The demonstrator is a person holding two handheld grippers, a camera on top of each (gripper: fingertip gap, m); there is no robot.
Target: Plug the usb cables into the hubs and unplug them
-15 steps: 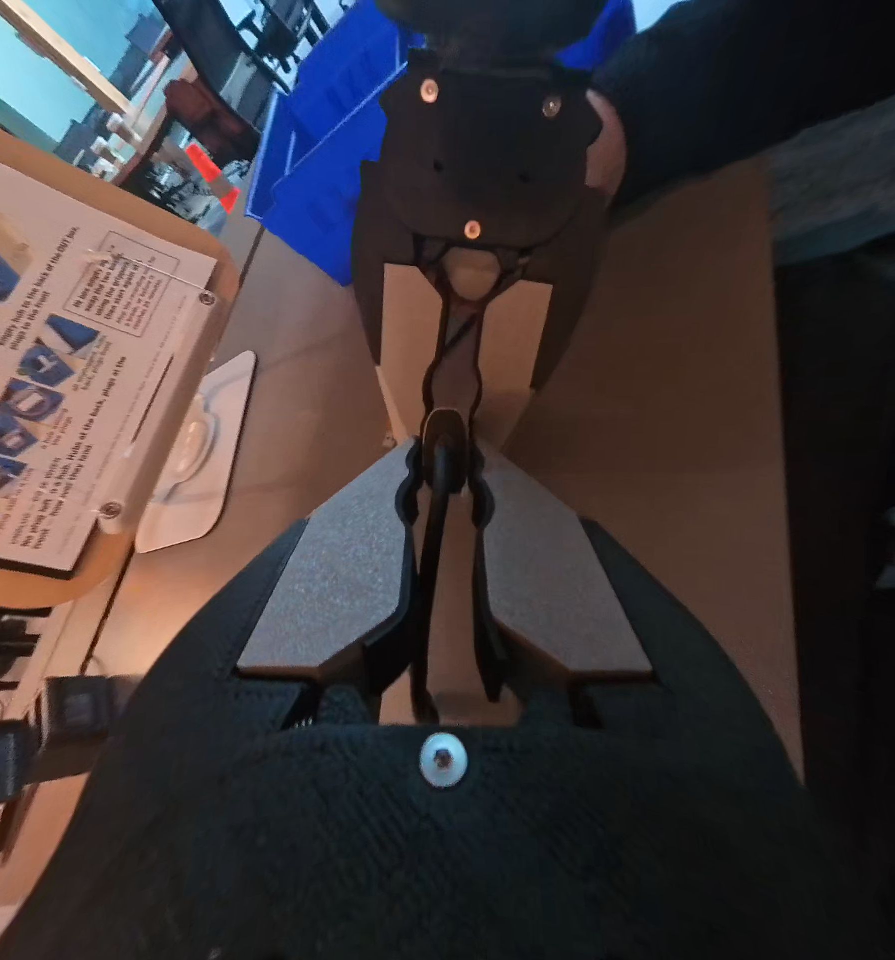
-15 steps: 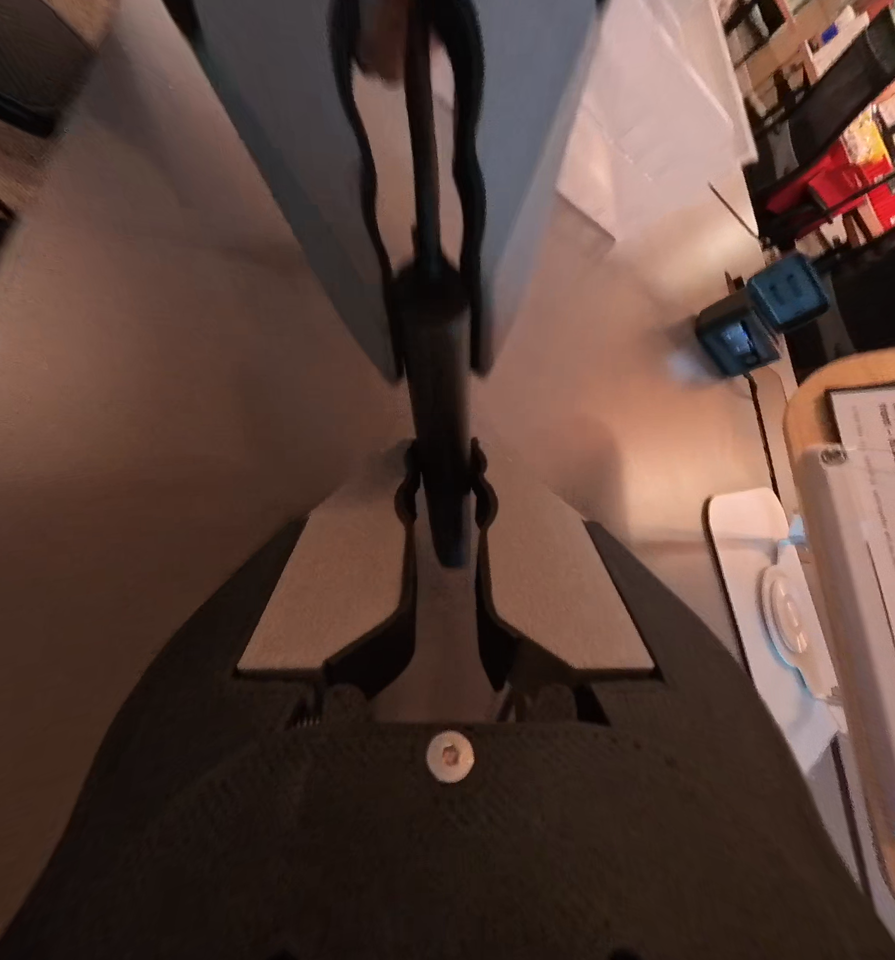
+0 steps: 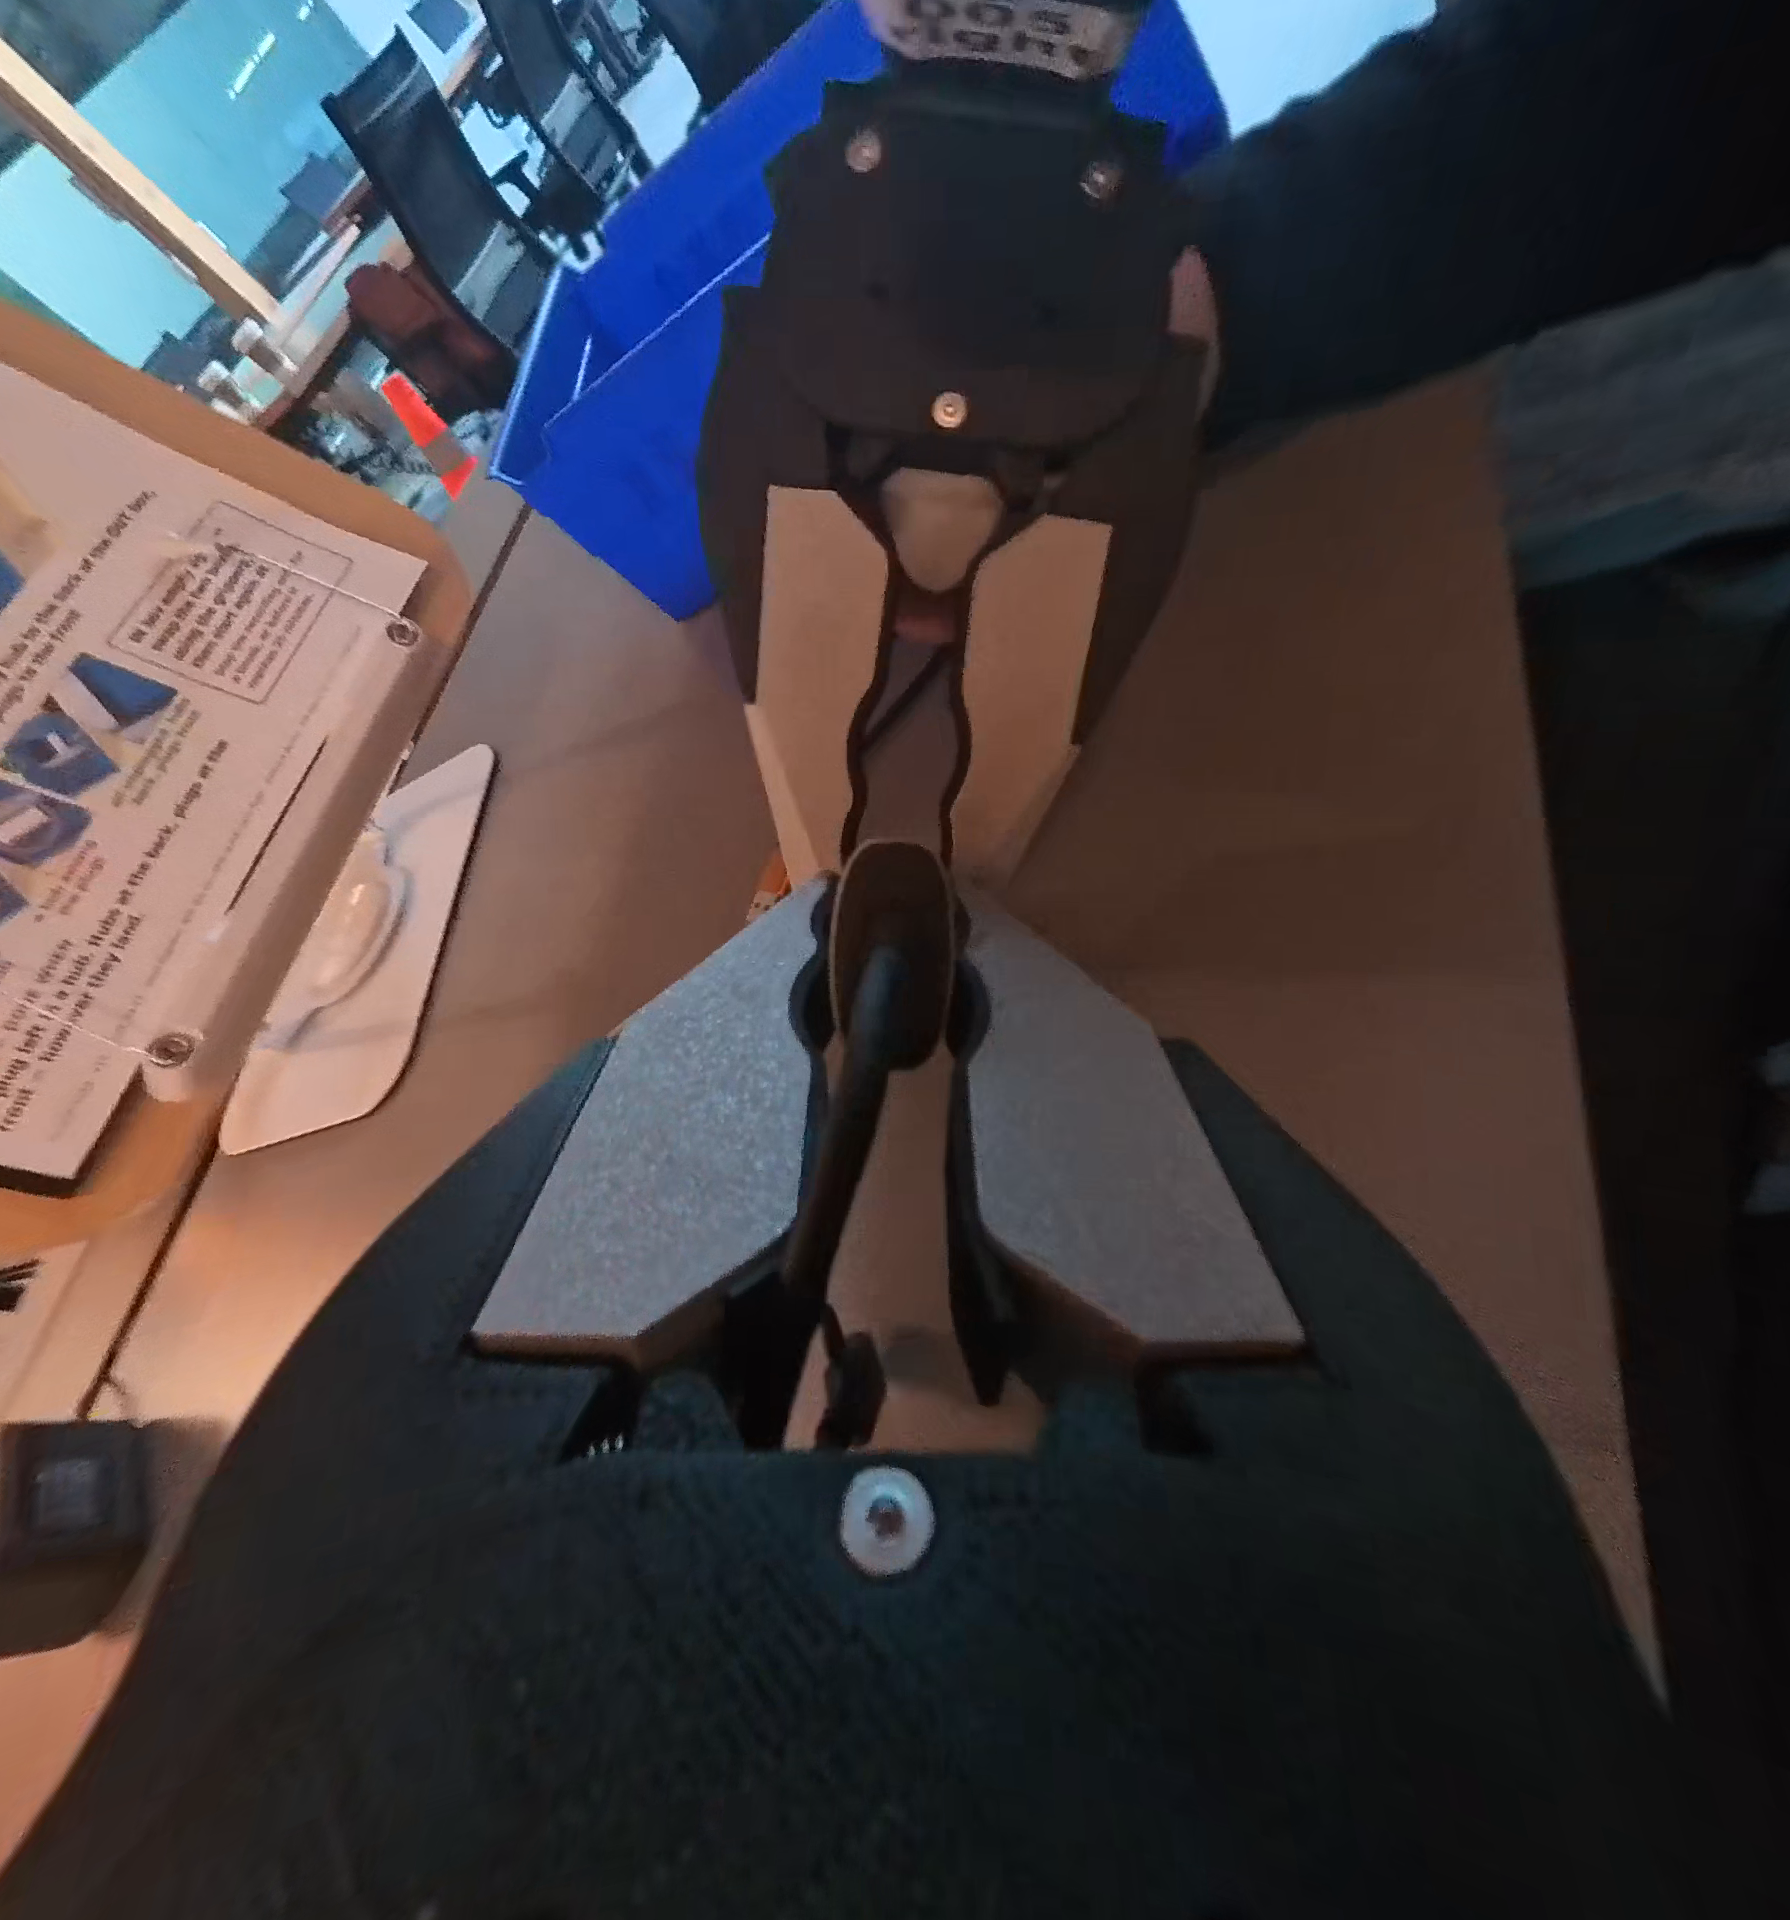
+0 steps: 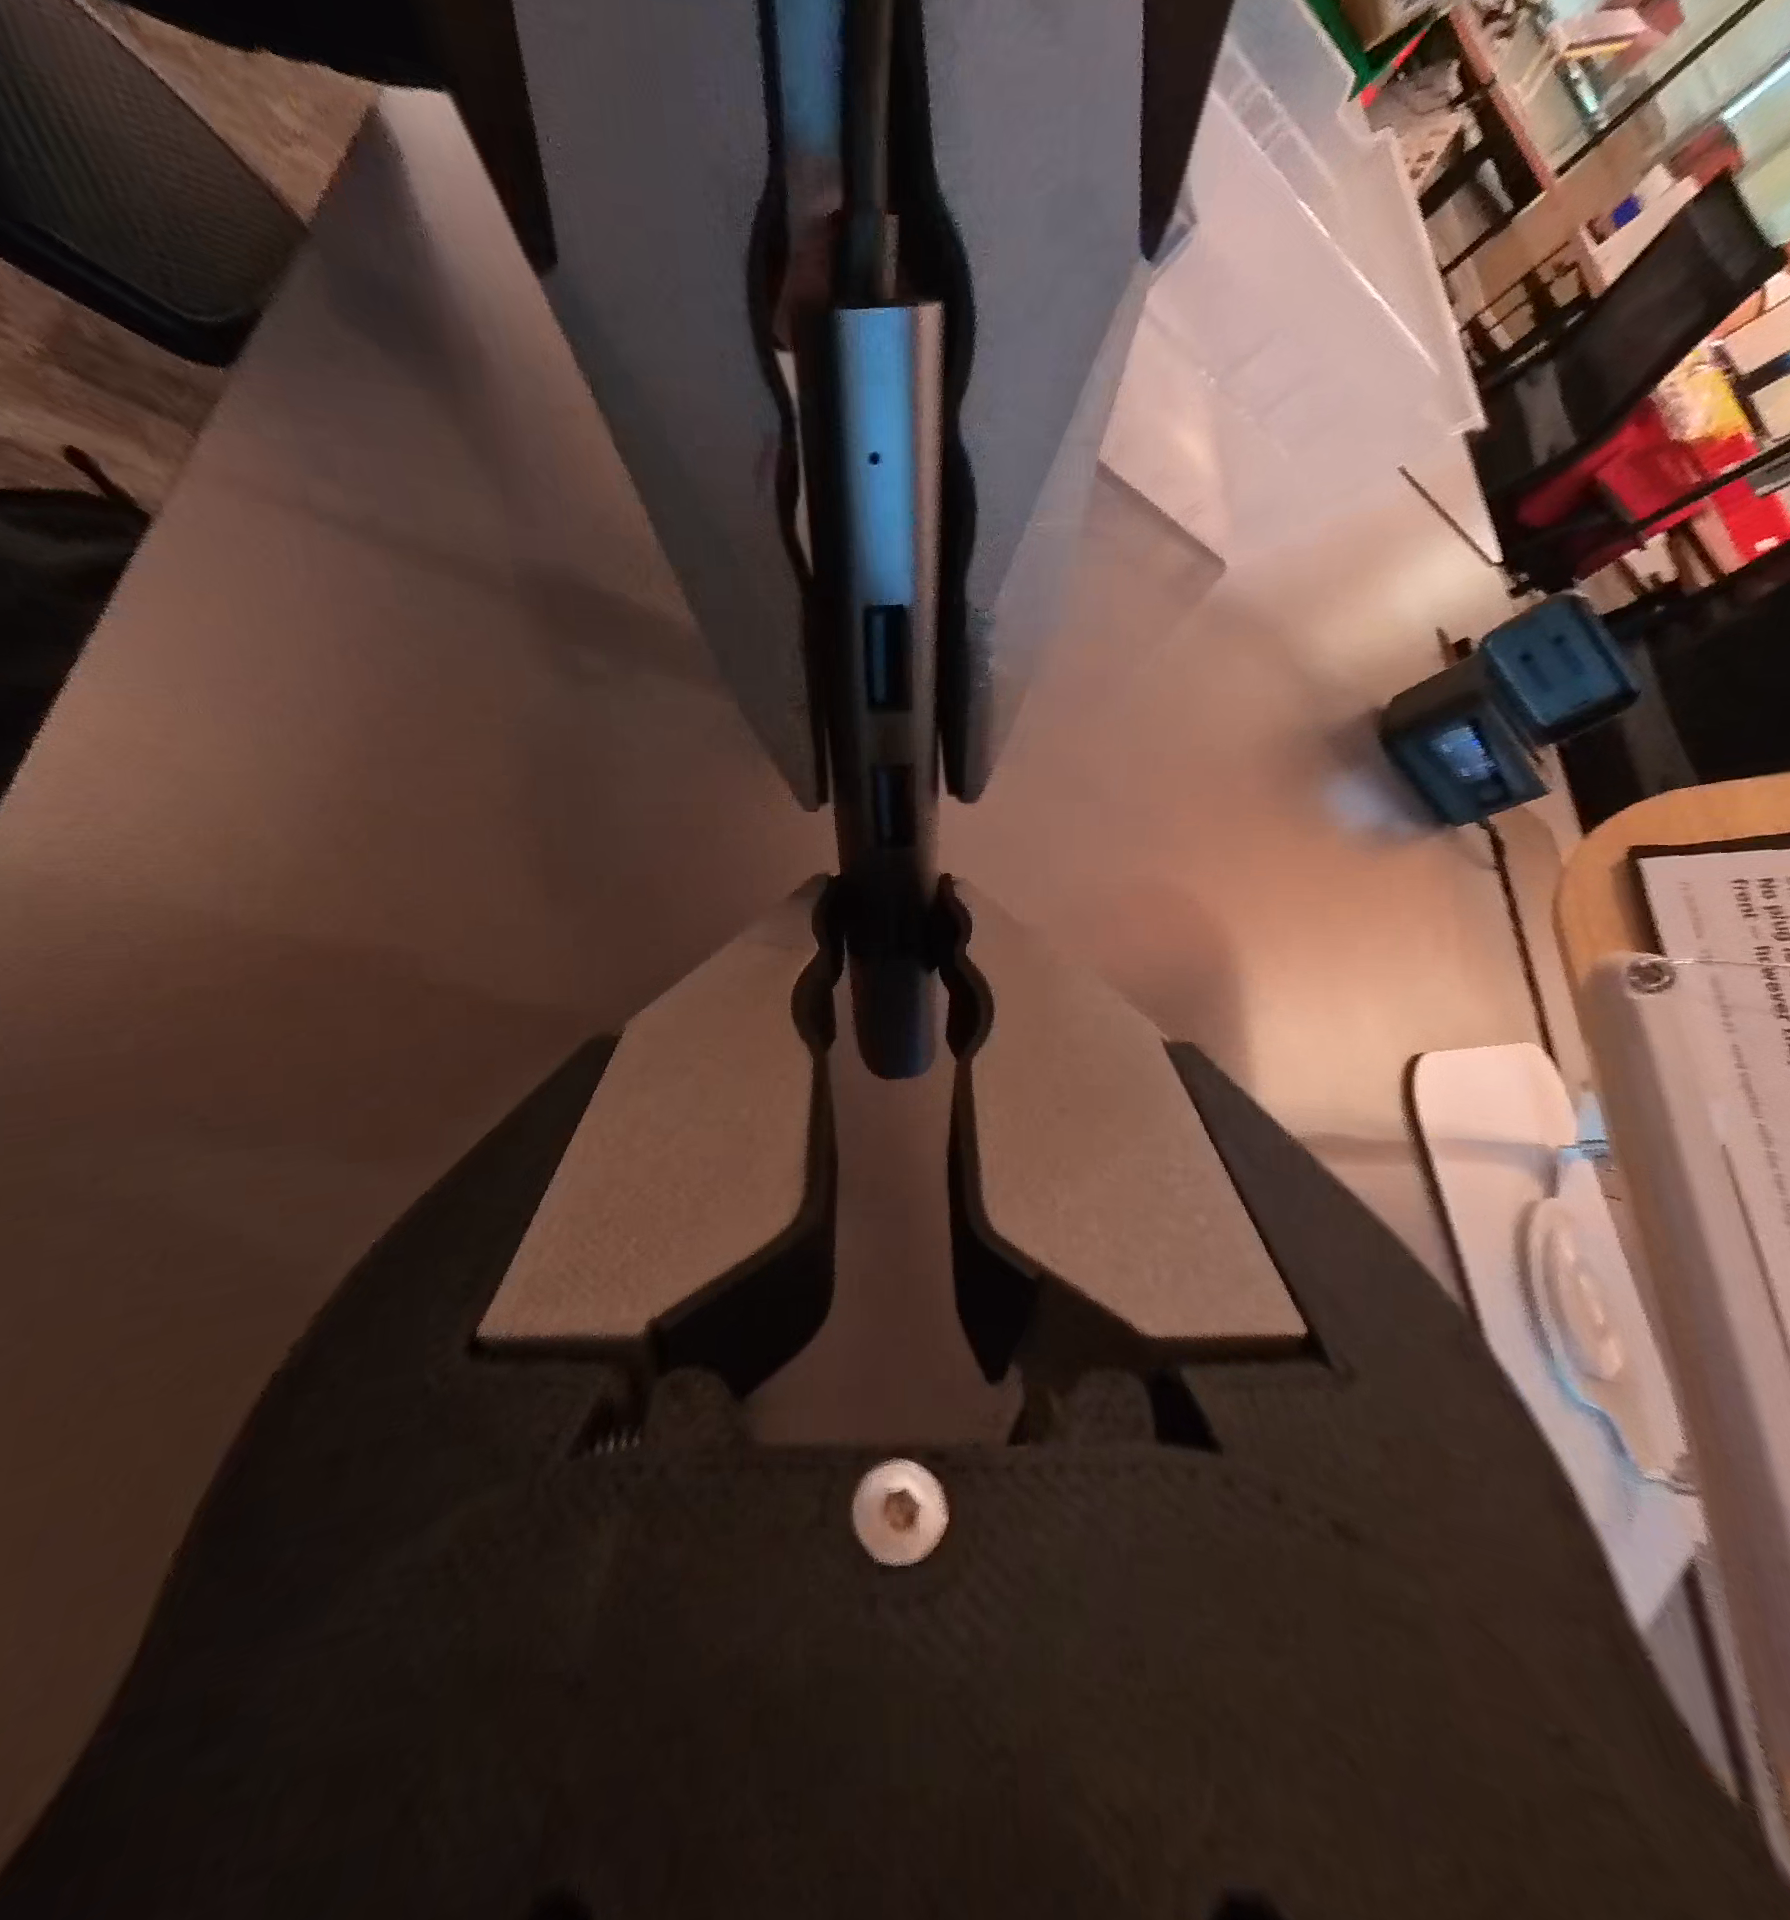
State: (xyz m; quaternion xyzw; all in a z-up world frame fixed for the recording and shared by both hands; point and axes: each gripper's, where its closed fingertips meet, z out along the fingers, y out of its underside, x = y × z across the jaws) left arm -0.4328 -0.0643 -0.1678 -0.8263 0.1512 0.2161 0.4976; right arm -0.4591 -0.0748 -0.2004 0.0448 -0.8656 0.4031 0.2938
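- Both grippers meet nose to nose at the middle of the frame, each clamped on the same slim grey hub (image 4: pixel 886 582), held up off the tan counter (image 3: pixel 1286 831).
- In the right wrist view the right gripper (image 4: pixel 889 914) has its fingers (image 4: pixel 683 1174) pressed together on the hub's near end; the bar runs straight up the frame into the left gripper (image 4: pixel 870 291).
- Two ports (image 4: pixel 889 675) show on the hub's face, both empty from here. No plug seated that I can see.
- In the left wrist view the left gripper (image 3: pixel 891 971) pinches the hub's rounded end, fingers closed on it, with the hub's own black cable (image 3: pixel 849 1164) trailing down between them toward the bottom of the frame.
- The right gripper (image 3: pixel 958 343) fills the top centre of that view, a hand (image 3: pixel 1197 301) and dark sleeve behind it.
- Handling, as I judge it: a light, rigid metal-looking bar with a smooth skin, so it could twist or slip under a narrow pinch. Hold it across the flat sides, clear of the ports.
- The cable looks limp and will drag; better to grip a plug body than the cord.
- Off to the side: an instruction sheet (image 3: pixel 143 790) at left and a blue bin (image 3: pixel 642 436) at upper centre.
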